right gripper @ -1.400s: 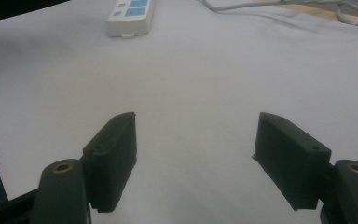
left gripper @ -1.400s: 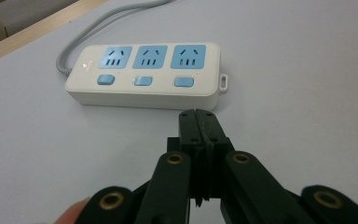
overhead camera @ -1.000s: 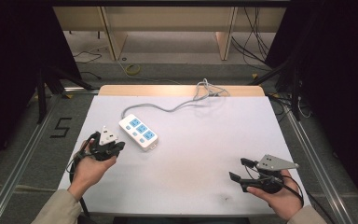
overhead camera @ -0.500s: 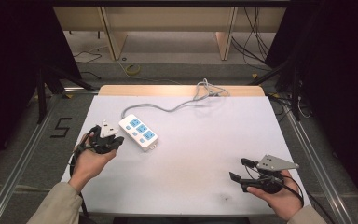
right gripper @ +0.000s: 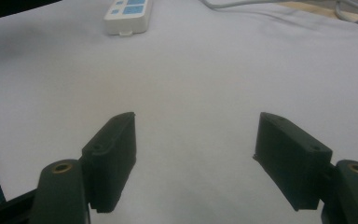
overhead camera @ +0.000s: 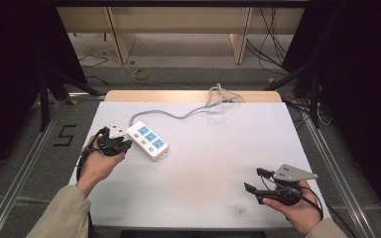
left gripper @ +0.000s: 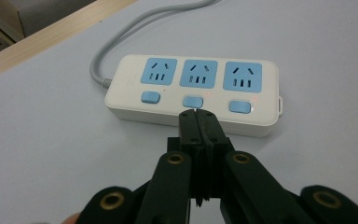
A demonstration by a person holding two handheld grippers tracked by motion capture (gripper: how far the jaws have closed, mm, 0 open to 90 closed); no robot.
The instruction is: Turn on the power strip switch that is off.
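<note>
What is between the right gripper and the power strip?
Nothing: in the right gripper view, bare white table runs from the open right gripper to the power strip.

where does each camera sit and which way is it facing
High view: above the person's side, looking forward and down at the white table; forearms, left gripper and right gripper show.
Left gripper view: rides the left gripper, jaws together, aimed at the power strip.
Right gripper view: rides the right gripper, jaws apart, facing across the table.
All views share the power strip.
</note>
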